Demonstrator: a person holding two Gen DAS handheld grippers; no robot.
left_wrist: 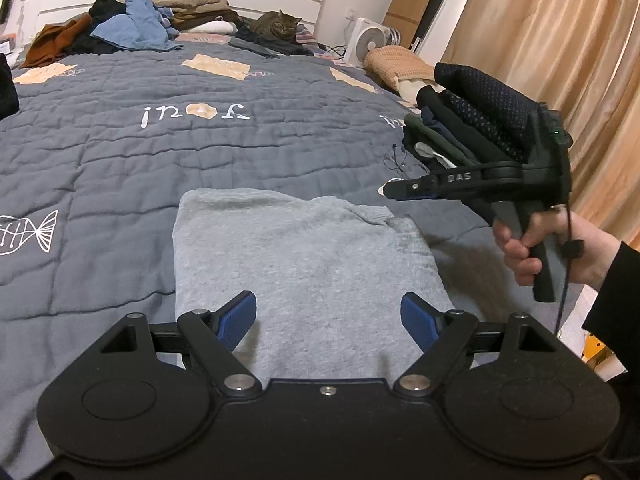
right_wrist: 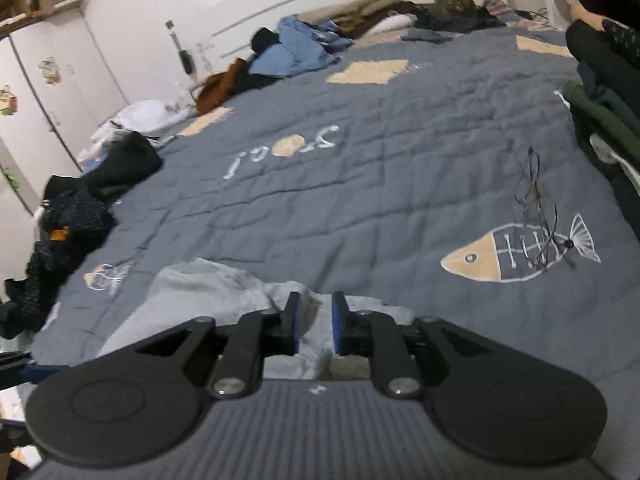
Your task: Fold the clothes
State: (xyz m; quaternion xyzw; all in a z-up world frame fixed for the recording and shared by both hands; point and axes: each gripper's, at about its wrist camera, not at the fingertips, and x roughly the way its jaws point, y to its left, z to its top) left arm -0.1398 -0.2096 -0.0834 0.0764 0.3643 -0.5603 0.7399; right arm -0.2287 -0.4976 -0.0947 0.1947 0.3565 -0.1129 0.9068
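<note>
A folded grey sweater [left_wrist: 304,248] lies flat on the blue-grey quilt [left_wrist: 120,152] at the near edge of the bed. My left gripper [left_wrist: 330,320] hovers over its near end, open wide, blue pads [left_wrist: 240,320] apart with nothing between them. A hand holds my right gripper [left_wrist: 390,191] in the air by the sweater's far right corner. In the right wrist view the right gripper [right_wrist: 316,320] shows a narrow gap between its fingers, empty, with the grey sweater [right_wrist: 208,292] below it.
A stack of folded dark clothes [left_wrist: 460,128] sits at the bed's right edge, with eyeglasses [right_wrist: 536,208] on the quilt beside it. Unfolded clothes [left_wrist: 120,24] and a cat [left_wrist: 280,26] lie by the headboard. More dark garments [right_wrist: 72,208] are heaped along the left side.
</note>
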